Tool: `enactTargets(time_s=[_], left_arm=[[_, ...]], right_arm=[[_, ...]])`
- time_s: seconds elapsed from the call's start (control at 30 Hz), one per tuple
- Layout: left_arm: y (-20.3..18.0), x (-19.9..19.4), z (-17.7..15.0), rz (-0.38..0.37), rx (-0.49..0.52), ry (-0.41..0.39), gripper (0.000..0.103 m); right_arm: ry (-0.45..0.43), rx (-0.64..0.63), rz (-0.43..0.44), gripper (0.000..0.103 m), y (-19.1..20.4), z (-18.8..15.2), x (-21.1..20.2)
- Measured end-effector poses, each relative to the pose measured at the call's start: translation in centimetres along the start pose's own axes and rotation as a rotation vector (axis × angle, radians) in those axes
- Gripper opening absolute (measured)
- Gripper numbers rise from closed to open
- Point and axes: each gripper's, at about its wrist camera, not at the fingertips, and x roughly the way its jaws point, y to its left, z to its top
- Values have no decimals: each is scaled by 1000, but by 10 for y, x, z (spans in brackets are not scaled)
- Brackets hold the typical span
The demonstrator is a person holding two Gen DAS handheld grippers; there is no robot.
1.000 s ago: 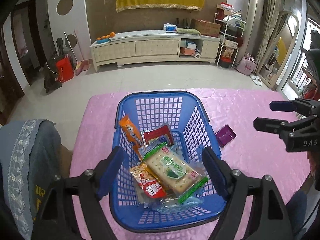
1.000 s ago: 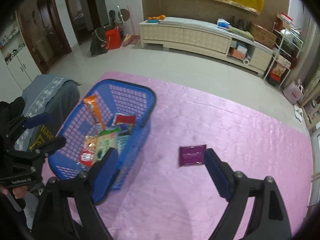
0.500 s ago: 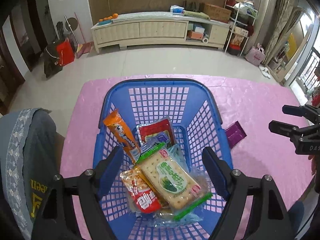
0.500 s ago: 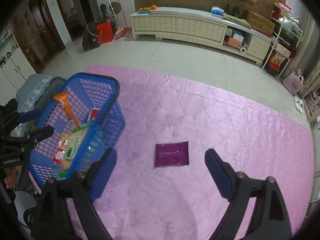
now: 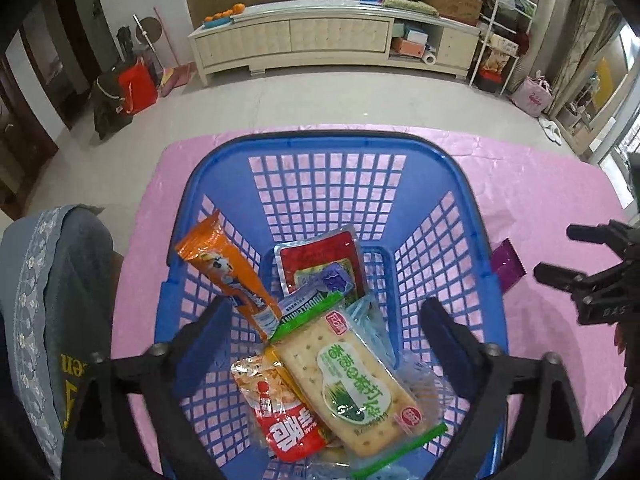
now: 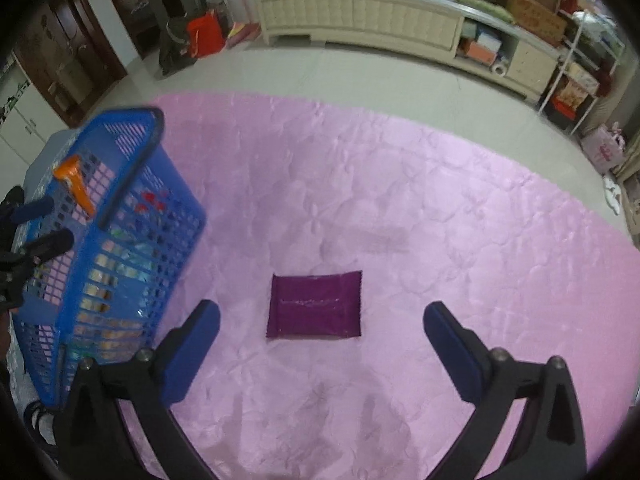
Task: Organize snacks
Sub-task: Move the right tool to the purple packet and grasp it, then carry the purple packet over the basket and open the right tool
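Nearest you, your right gripper (image 6: pixel 320 344) points steeply down at the pink quilted tablecloth (image 6: pixel 460 208). Its blue-padded jaws are spreading wide, with nothing pressed between them. The flat purple foil snack packet (image 6: pixel 315 306) lies on the cloth just beyond the fingertips, in line with the gap, which suggests you are lining up to pick it. It is the only snack visible outside the basket, so it is probably the last piece to tidy away.

Your left gripper (image 5: pixel 324 332) hangs over the blue plastic lattice basket (image 5: pixel 436 248), its jaws likewise opening and gripping nothing. Directly beneath them lies a clear-wrapped cracker pack with a green label (image 5: pixel 352 376), resting on top of a red-and-white crisp bag (image 5: pixel 280 412). An orange stick-shaped wrapper (image 5: pixel 224 268) leans against the basket's left wall, and a red flat pouch (image 5: pixel 316 256) lies toward the far wall. The snacks lie heaped rather than in rows, so the left gripper may be placed here to rearrange them or steady the basket.

In the left wrist view the purple packet shows just beyond the basket's right wall, with the right gripper close beside it.

Farther off, a grey cloth-covered seat (image 5: pixel 52 300) stands at the table's left edge. Beyond the table lie pale floor tiles and a long cream low cabinet (image 5: pixel 332 40) against the far wall.
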Motion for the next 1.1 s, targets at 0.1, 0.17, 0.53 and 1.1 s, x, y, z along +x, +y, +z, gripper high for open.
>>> enactTargets(time_s=[0.1,0.17,0.53,1.1], left_arm=[[4,6,3,-9,-26,11,103],[5,9,3,-16,-30,15,103],[2,17,5,-28,-6,17,103],[5,14,1,-39,-9,7,103]], right_arm=[[21,5,7,103,-3,-2,19],[49,-2,-4,103,-5,-3,32],[83,-29,-7,103,-12,-4,68],[76,-118,-61,76,27,-18,61]])
